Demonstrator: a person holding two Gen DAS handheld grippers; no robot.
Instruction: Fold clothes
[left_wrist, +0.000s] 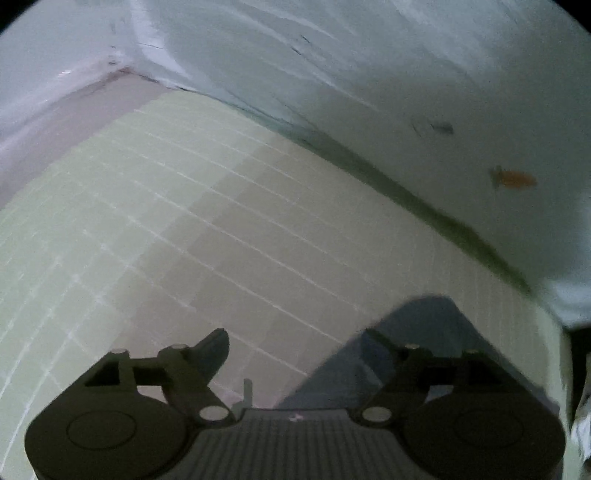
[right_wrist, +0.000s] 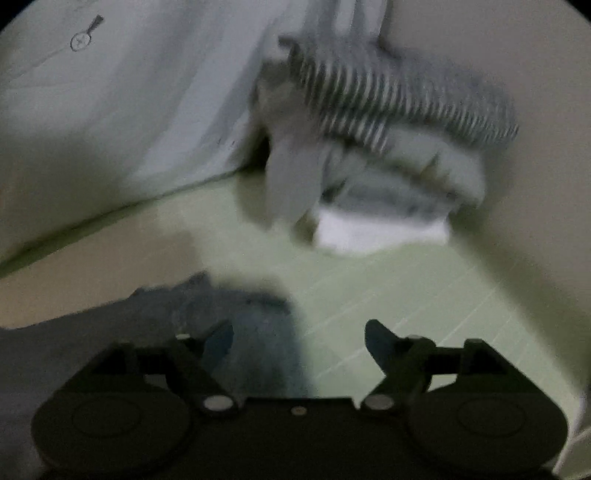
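Note:
A grey-blue garment (left_wrist: 417, 343) lies on the green grid mat (left_wrist: 184, 221); in the left wrist view its corner shows at the lower right, under one finger. My left gripper (left_wrist: 297, 347) hangs open above the mat with nothing pinched. Seen from the right wrist, the same grey-blue garment (right_wrist: 155, 317) spreads across the lower left. Over its edge my right gripper (right_wrist: 299, 332) is open, the pads pressing on nothing. A stack of folded clothes (right_wrist: 399, 155), striped on top and white at the bottom, sits beyond it; this view is blurred.
A pale printed sheet (left_wrist: 406, 92) rises behind the mat, with a small orange print (left_wrist: 513, 179). The same sheet (right_wrist: 129, 110) fills the upper left of the right wrist view. Bare green mat (right_wrist: 406, 295) lies between the right gripper and the stack.

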